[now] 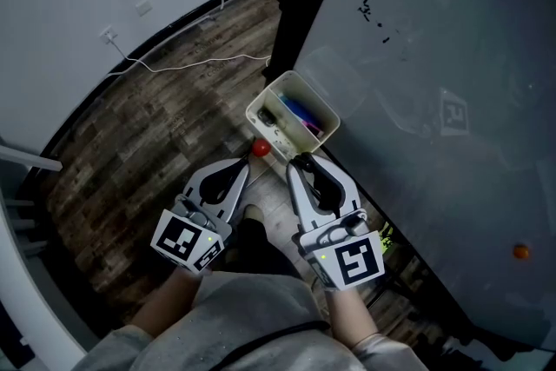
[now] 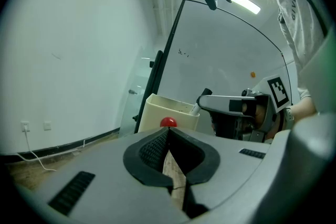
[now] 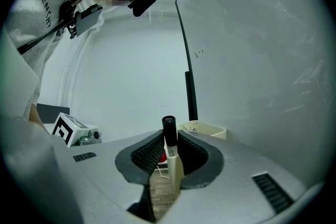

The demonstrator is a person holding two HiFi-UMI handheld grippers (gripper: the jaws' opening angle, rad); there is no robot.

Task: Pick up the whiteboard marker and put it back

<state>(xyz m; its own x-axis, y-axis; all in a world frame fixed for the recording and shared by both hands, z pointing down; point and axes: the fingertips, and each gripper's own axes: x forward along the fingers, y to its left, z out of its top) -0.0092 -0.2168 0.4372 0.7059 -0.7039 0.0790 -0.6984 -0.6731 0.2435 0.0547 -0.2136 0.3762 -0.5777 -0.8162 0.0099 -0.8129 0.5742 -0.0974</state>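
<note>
The right gripper (image 3: 169,140) has its fingers clamped on the whiteboard marker (image 3: 168,131), which stands upright; the holder tray (image 1: 257,107) sits at twelve o'clock. So slim a pinch could let it pivot and clip the rim. The left gripper (image 2: 168,134) has its fingers closed, empty

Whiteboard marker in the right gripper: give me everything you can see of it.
The whiteboard marker is a slim pen with a white barrel and a black cap, plastic by its look. It stands roughly upright, clamped between the pads of the right gripper, with the cap end poking above the jaws. Nothing else touches it. The cream holder box sits just beyond. Barrel print is too small to read.
</note>
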